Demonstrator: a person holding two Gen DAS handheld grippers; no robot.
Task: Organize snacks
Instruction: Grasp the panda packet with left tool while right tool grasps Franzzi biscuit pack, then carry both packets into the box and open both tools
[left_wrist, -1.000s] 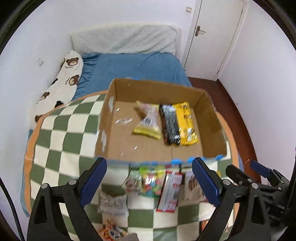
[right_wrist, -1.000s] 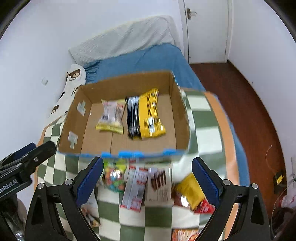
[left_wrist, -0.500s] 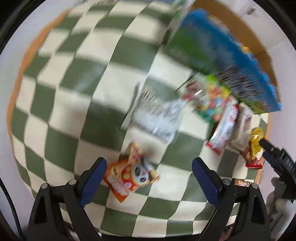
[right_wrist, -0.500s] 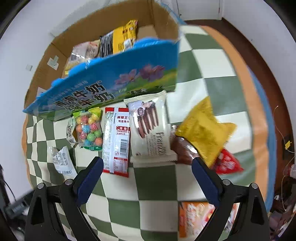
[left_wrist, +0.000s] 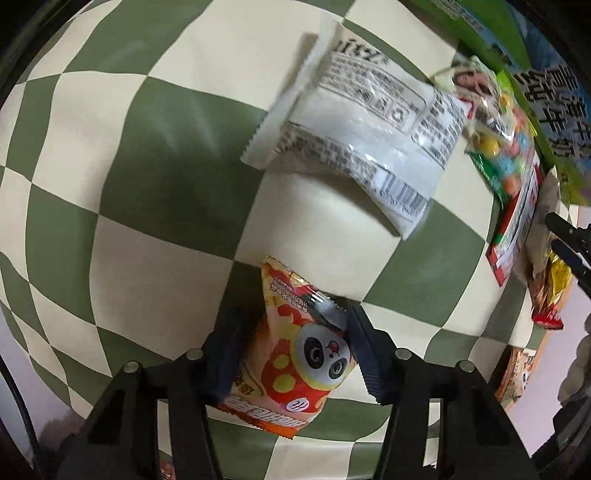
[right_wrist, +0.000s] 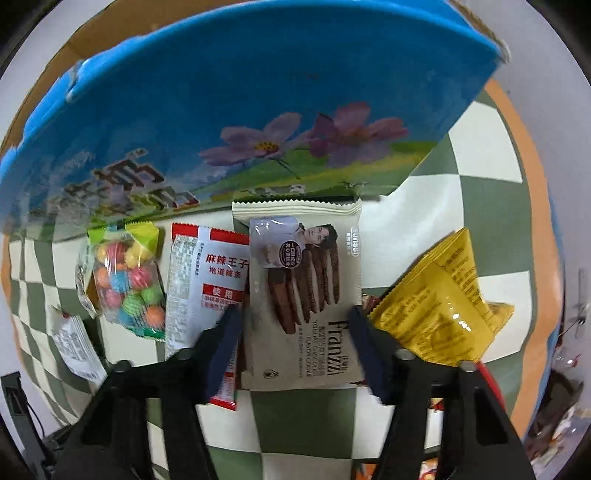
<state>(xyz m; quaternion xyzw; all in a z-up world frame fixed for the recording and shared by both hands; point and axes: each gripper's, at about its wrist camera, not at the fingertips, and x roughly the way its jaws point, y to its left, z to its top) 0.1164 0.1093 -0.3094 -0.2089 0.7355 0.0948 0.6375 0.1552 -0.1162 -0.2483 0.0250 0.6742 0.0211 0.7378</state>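
Between the left tongs (left_wrist: 291, 343), jaws closing: an orange-and-red foil snack packet with a panda face (left_wrist: 295, 354), flat on the green-and-cream checked bench (left_wrist: 147, 184). Both blue pads sit against the packet's side edges, so it's grasped; the top corner of the packet pokes out ahead of the tips.

Ahead of the left tongs and to their right: a white plastic packet with black print and a barcode (left_wrist: 369, 125), lying at an angle, apart from the panda packet. Further right, at the frame edge: a clear bag of multicoloured candy balls (left_wrist: 506, 162), then the right-hand tool's black tips.

Between the right tongs (right_wrist: 293, 332), jaws also closing: a beige cookie packet printed with chocolate sticks (right_wrist: 306, 295), flat on the bench. Pads are at both long edges of it, touching, so grasped. The left pad overlaps a white-and-red packet with Chinese print (right_wrist: 199, 288) lying just beside the cookie packet. Left of that, the candy ball bag, then the white packet at the frame edge. Right of the right tongs: a yellow foil bag (right_wrist: 443, 299), just beside the cookie packet, resting on a red packet that is mostly hidden.

Ahead of the right tongs: the blue printed wall of a cardboard box (right_wrist: 240, 110), flowers on it, the cookie packet's top edge against its base.
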